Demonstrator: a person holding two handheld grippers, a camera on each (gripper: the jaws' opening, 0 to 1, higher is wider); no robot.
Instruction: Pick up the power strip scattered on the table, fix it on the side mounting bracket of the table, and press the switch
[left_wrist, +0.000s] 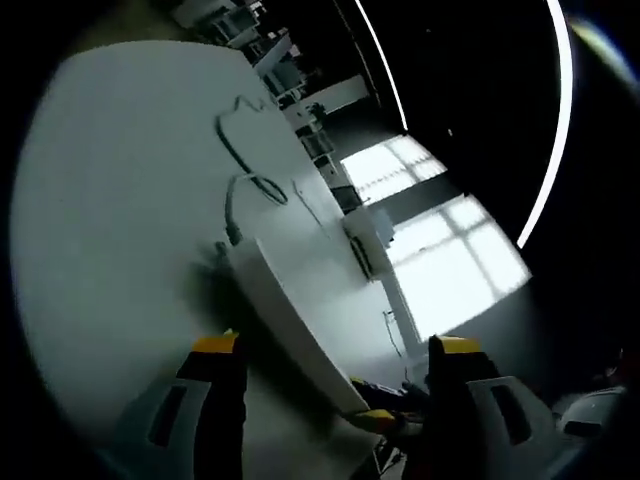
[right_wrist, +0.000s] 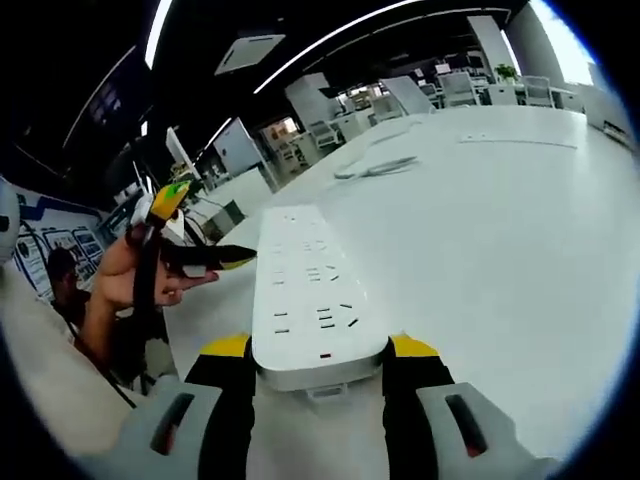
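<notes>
The white power strip (right_wrist: 318, 290) lies lengthwise on the white table (right_wrist: 500, 230), its near end clamped between my right gripper's (right_wrist: 320, 348) yellow-tipped jaws. Its dark cable (right_wrist: 375, 165) loops on the table farther back. In the left gripper view the power strip (left_wrist: 290, 315) runs diagonally, with the cable (left_wrist: 240, 190) curling beyond its far end. My left gripper (left_wrist: 335, 345) is open, its jaws wide apart around the strip's near end without touching it. A hand holds the left gripper (right_wrist: 205, 225) beside the strip's left edge. A yellow tip of the right gripper (left_wrist: 375, 418) shows at the strip's end.
The table's side edge (left_wrist: 345, 215) runs along the strip's far side, with bright windows (left_wrist: 440, 260) beyond it. Office desks and chairs (right_wrist: 440, 90) stand behind the table. A person (right_wrist: 62, 275) is at the left.
</notes>
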